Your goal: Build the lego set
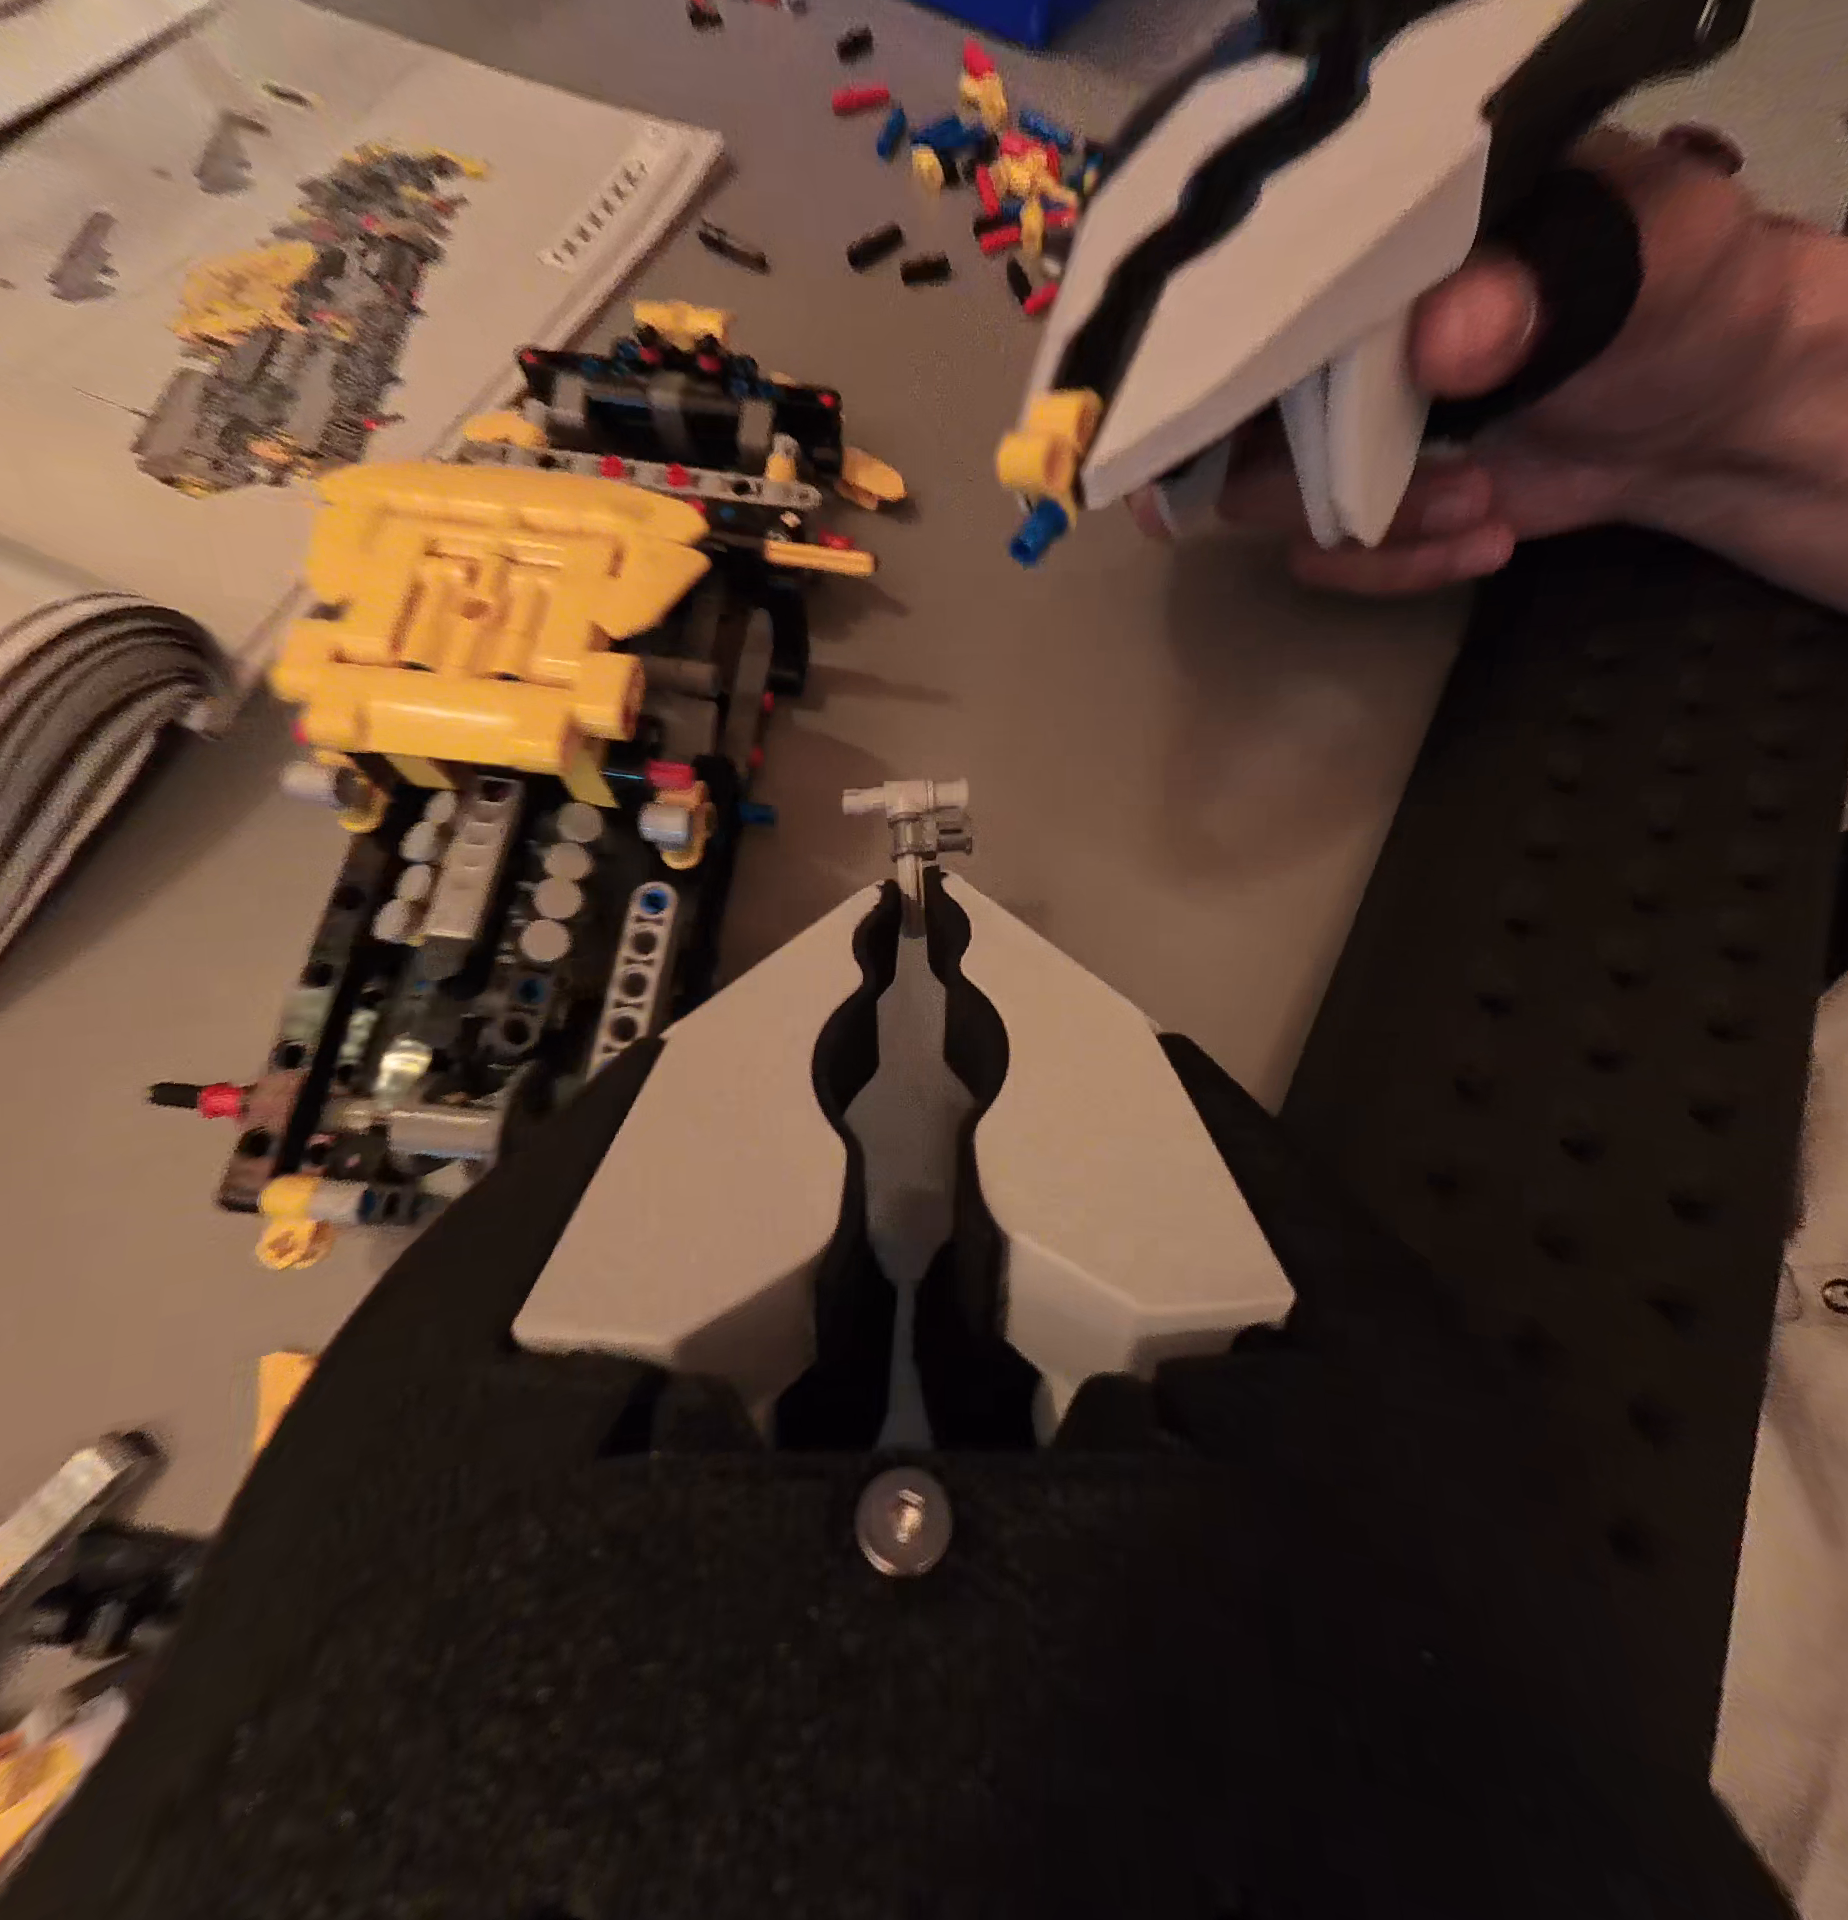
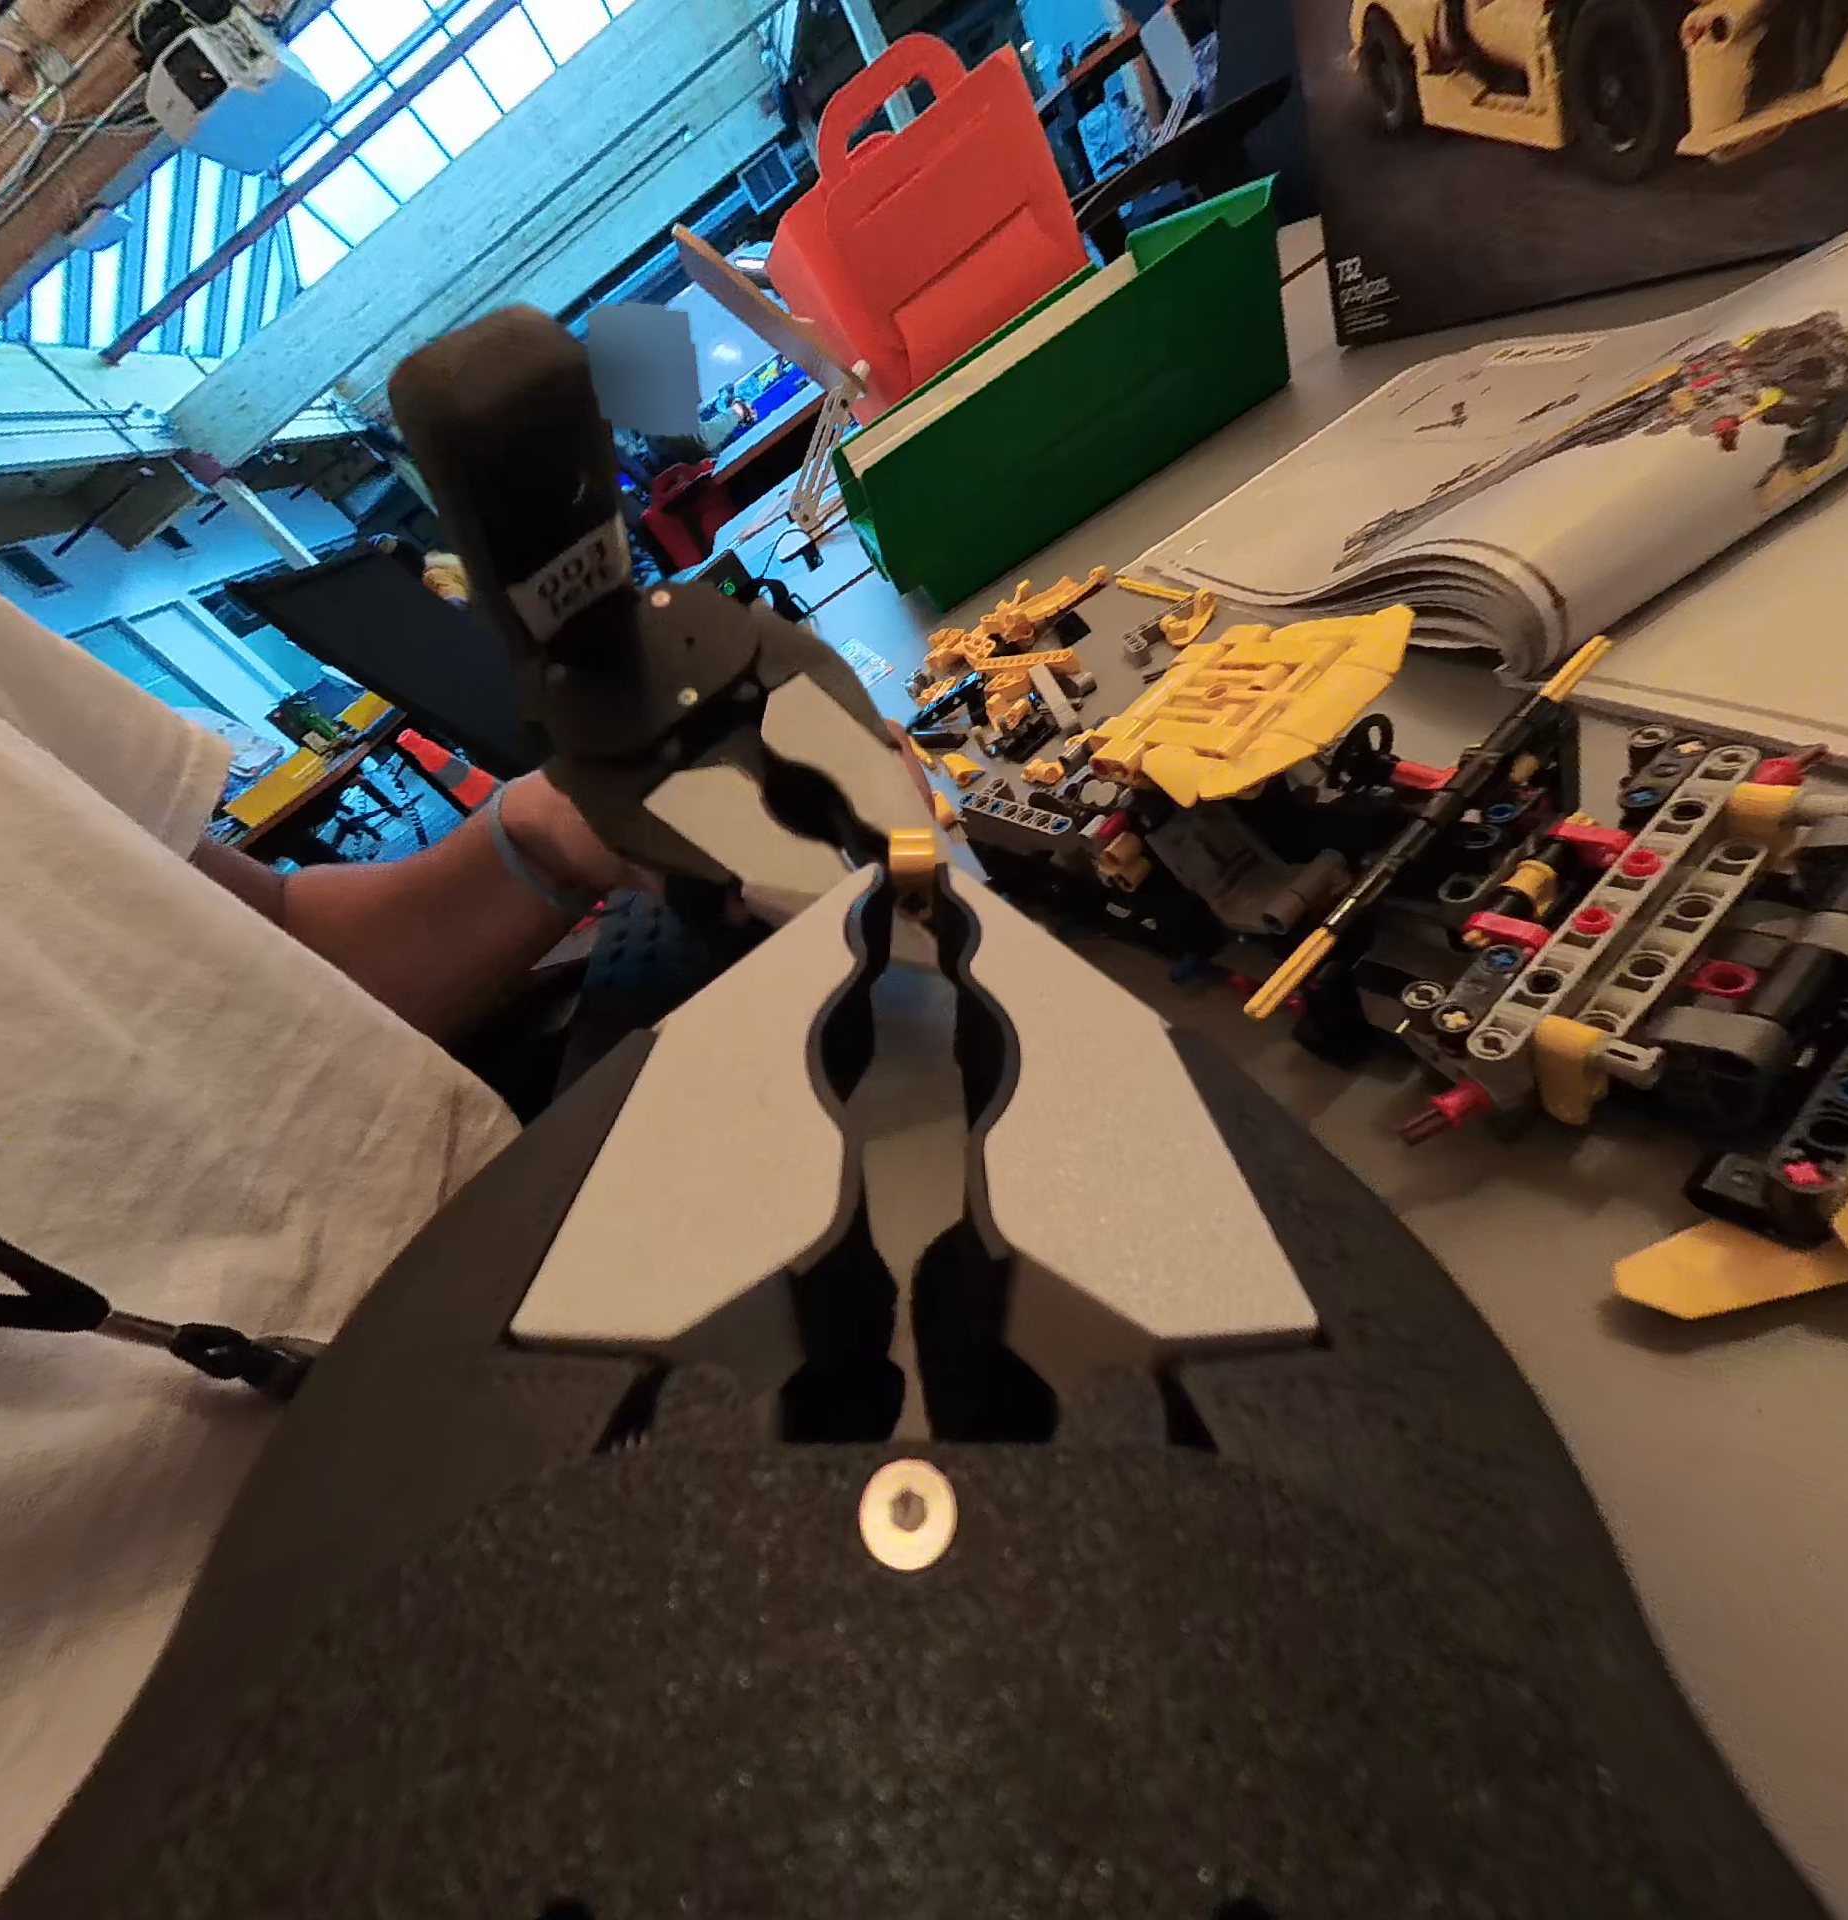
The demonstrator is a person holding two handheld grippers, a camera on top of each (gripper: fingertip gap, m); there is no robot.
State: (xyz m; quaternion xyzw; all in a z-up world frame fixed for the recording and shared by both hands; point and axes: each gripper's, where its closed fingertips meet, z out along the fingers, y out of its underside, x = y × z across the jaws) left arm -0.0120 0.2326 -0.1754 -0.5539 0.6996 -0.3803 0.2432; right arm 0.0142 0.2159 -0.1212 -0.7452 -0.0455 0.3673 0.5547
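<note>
Right now your left gripper (image 1: pixel 912 896) has its jaws pinched on a small grey connector piece (image 1: pixel 915 821), held just above the bare counter (image 1: pixel 1159 727) beside the half-built yellow and black car chassis (image 1: pixel 515 790). Your right gripper (image 2: pixel 904 883) holds a yellow connector with a blue pin (image 1: pixel 1045 468) at its very tip, jaws narrowed onto it. The two held pieces stand apart, with open counter between them. To your left the chassis lies close along the left gripper's side; beyond it the open instruction booklet (image 1: pixel 276 291) covers the far corner. Loose red, blue and yellow pins (image 1: pixel 1003 177) are scattered past the right gripper. The dark studded mat (image 1: pixel 1574 987) runs along the near edge, probably flush with the counter's rim.
</note>
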